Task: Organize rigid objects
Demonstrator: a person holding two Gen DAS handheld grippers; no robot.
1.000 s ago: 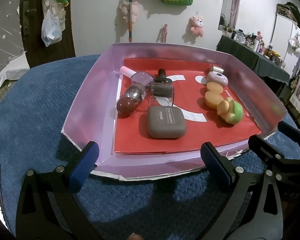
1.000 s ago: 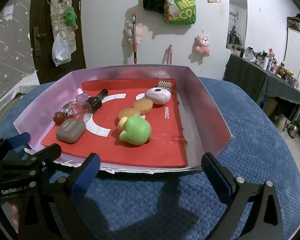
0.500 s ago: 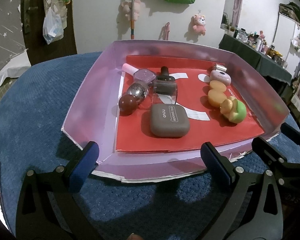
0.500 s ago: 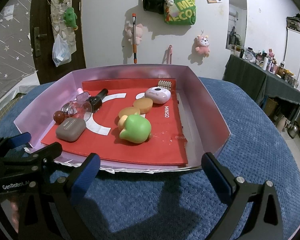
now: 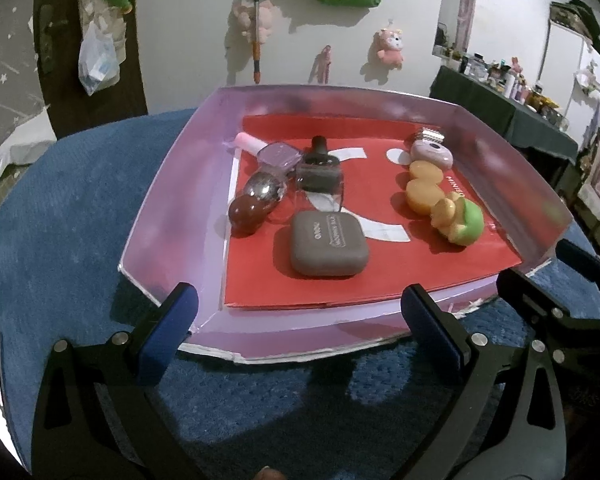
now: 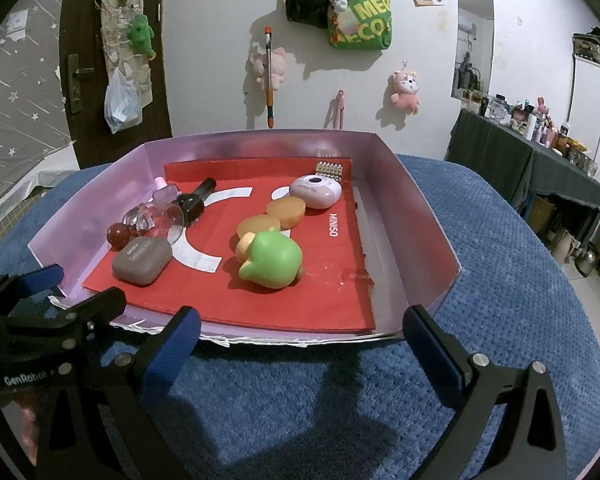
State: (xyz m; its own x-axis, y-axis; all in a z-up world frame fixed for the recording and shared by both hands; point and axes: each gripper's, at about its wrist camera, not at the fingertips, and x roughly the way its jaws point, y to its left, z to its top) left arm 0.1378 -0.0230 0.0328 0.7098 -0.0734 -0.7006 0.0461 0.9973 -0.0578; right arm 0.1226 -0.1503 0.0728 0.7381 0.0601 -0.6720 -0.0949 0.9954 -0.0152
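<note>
left hand-held gripper [image 5: 296,334]: mine, jaws wide, nothing in them, hovering just short of the tray's near edge.
right hand-held gripper [image 6: 300,346]: also wide and empty, same side of the tray, just beside the left one.
tray [image 6: 416,216]: shallow purple cardboard tray on a blue textured cloth [image 6: 500,280]; red Miniso sheet [image 6: 320,280] lines the floor.
left group: grey eyeshadow case [image 5: 329,243] nearest me; behind it a brown ball [image 5: 246,213], a clear bottle with a silver ball cap [image 5: 265,190], a dark dropper bottle [image 5: 318,166] and a pink-capped bottle [image 5: 278,154], all packed touching or nearly so.
right group: green-and-yellow squishy toy [image 6: 271,258], two orange discs [image 6: 274,216], a pink oval device [image 6: 315,192] and a small comb-like piece [image 6: 329,168] in a row toward the far wall.
risk 1: bottles lie on their sides; nudging one could likely roll it into its neighbours.
risk 2: brown ball is round, may slip out of a pinch.
risk 3: coming in low could catch a finger on the torn near lip and drag the whole light tray.
open room: bare red strip at front right of the sheet, plus a gap along the right wall.
tight spots: left wall close to the ball; better to enter from above.
</note>
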